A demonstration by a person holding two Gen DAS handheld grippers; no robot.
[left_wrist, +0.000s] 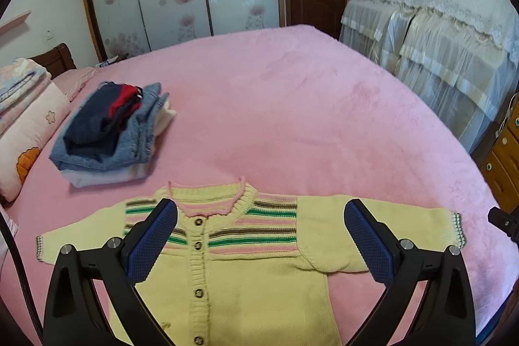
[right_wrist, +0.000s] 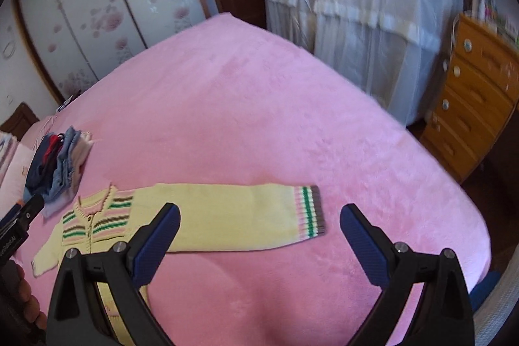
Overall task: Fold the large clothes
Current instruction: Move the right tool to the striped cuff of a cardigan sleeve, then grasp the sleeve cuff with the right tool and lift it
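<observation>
Wooden drawers [right_wrist: 473,93] appear fully beside right tool [right_wrist: 259,229] only.

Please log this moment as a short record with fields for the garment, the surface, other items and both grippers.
garment: yellow knit cardigan with striped yoke, buttoned, lying flat and face up, both sleeves spread out sideways
surface: pink blanket covering the bed
other items: stack of folded clothes beyond the cardigan, apart from it
left gripper: open, fingers above the cardigan's chest, holding nothing
right gripper: open, near the striped cuff of the outstretched sleeve, holding nothing
fold progress: none visible yet
</observation>
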